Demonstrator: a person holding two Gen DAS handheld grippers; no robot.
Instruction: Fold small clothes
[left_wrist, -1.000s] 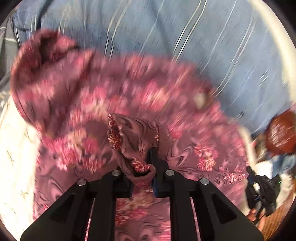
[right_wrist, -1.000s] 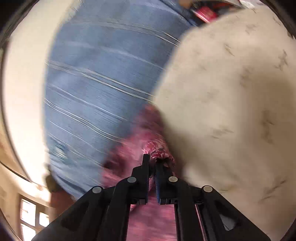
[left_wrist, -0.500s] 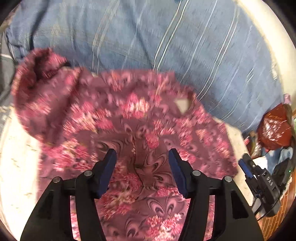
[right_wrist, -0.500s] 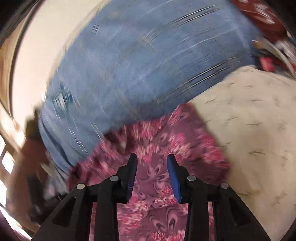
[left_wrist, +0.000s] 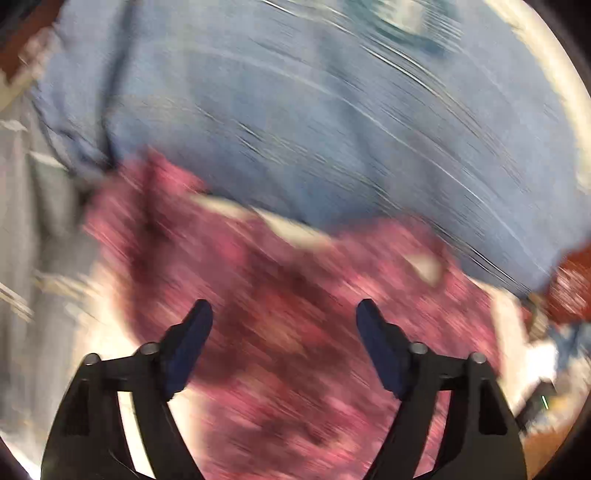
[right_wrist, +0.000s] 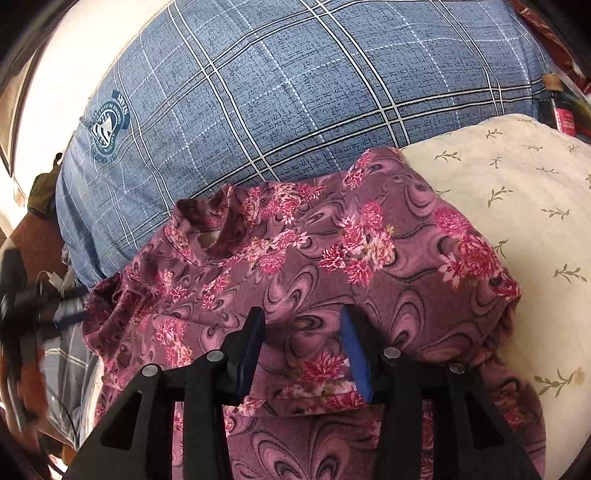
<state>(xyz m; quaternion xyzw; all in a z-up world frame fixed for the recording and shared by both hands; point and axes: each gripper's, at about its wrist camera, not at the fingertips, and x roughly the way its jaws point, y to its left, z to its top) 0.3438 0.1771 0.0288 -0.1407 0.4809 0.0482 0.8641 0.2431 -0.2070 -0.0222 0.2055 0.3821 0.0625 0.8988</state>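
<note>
Right wrist view: pink floral top (right_wrist: 332, 266) lies spread on cream sheet (right_wrist: 517, 192), upper edge against blue plaid pillow (right_wrist: 277, 92). Right gripper (right_wrist: 302, 321) sits just over the fabric w/ fingers apart, nothing held. Left wrist view is badly blurred; left gripper (left_wrist: 284, 314) is spread wide above the same top (left_wrist: 295, 332), empty, pillow (left_wrist: 332, 129) beyond.

Heavy motion blur in the left wrist view. The left gripper (left_wrist: 284, 314) hangs with its jaws spread wide over the pink floral garment (left_wrist: 295, 332). Beyond the garment lies a blue striped pillow (left_wrist: 332, 129), touching its far edge.
</note>
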